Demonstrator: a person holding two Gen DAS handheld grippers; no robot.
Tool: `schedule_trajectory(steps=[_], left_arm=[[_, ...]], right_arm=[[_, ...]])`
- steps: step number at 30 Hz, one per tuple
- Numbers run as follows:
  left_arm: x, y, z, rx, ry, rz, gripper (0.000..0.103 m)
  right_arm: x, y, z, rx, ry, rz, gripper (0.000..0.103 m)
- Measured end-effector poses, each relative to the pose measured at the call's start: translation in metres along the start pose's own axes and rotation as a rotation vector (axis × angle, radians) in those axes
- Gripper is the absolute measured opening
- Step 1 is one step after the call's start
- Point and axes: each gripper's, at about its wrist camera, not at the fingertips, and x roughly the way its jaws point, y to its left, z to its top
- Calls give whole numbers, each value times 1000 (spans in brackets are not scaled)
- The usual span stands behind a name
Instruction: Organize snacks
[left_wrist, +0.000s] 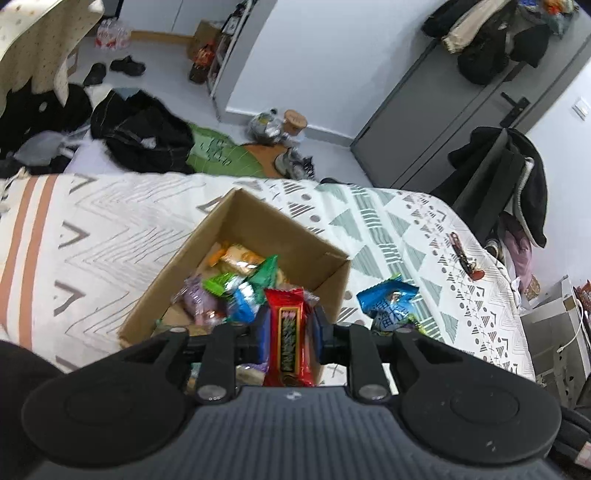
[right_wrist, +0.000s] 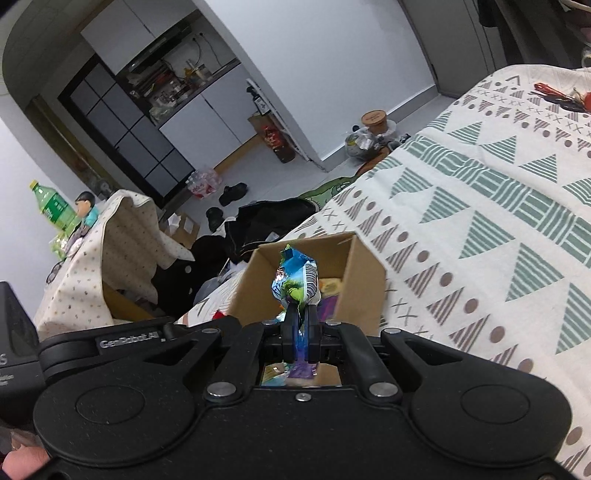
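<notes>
An open cardboard box (left_wrist: 236, 210) sits on the patterned bedspread (left_wrist: 110, 229) with several bright snack packets (left_wrist: 236, 284) inside. My left gripper (left_wrist: 290, 321) is shut on a red snack bar (left_wrist: 290, 332), held upright over the near part of the box. A blue packet (left_wrist: 388, 302) shows just right of the box; whether it rests on the bed I cannot tell. In the right wrist view my right gripper (right_wrist: 301, 321) is shut on a blue snack packet (right_wrist: 295, 277), which stands up in front of the box (right_wrist: 365, 280).
A bunch of keys with a red tag (left_wrist: 463, 254) lies on the bed at the right. Dark clothes (left_wrist: 140, 133) and shoes cover the floor beyond the bed. A chair draped with clothes (left_wrist: 498, 184) stands at the right. A green bottle (right_wrist: 51, 206) stands on a cloth-covered table.
</notes>
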Motion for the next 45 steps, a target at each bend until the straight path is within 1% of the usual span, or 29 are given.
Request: schedule_trajectory(steps=[2, 7, 12, 13, 14, 15, 16, 17, 18, 19, 20, 22, 24, 29, 34, 35, 36, 37, 39, 44, 45], left_arm=[[1, 8, 2, -23, 17, 3, 24], [-6, 20, 6, -43, 7, -9, 25], [-11, 26, 10, -44, 10, -20, 32], [-12, 26, 10, -41, 12, -21, 35], [-12, 27, 11, -38, 15, -22, 41], [-13, 27, 11, -35, 18, -23, 49], [-14, 27, 12, -32, 22, -20, 53], [-15, 28, 12, -25, 24, -16, 58], [-16, 28, 12, -16, 27, -11, 62], [-17, 28, 13, -7, 30, -8, 65], [-19, 29, 13, -2, 31, -9, 70], [-22, 30, 13, 8, 29, -13, 73], [-26, 30, 13, 17, 34, -12, 78], [-36, 28, 12, 57, 36, -1, 84], [-50, 23, 7, 103, 43, -9, 85], [-53, 21, 6, 111, 43, -8, 85], [-57, 21, 4, 116, 40, -7, 86], [-61, 20, 3, 120, 37, -7, 86], [-68, 20, -1, 131, 31, -12, 90], [-87, 17, -13, 175, 4, -17, 92], [-90, 16, -16, 187, 2, -19, 93]], right_arm=[[2, 8, -2, -10, 6, 1, 2], [4, 24, -11, -34, 22, -2, 3], [4, 35, -21, -33, 34, -9, 3], [4, 36, -23, -34, 39, -4, 3], [6, 38, -24, -35, 54, 4, 4], [8, 40, -26, -33, 76, 7, 9], [10, 42, -28, -36, 92, 3, 10], [11, 43, -30, -45, 97, -16, 12], [12, 43, -32, -49, 101, -38, 19], [11, 42, -34, -41, 102, -59, 22], [10, 40, -35, -24, 98, -73, 24], [5, 36, -36, 1, 88, -88, 24], [-1, 36, -38, 7, 77, -106, 24], [-17, 39, -40, 18, 50, -126, 26], [-37, 42, -44, 32, 31, -147, 28], [-41, 43, -45, 31, 26, -151, 30], [-45, 43, -45, 30, 21, -155, 35], [-51, 45, -46, 27, 10, -161, 38], [-62, 48, -47, 15, -8, -170, 45], [-86, 55, -54, -10, -48, -181, 45], [-91, 56, -57, -11, -57, -184, 47]])
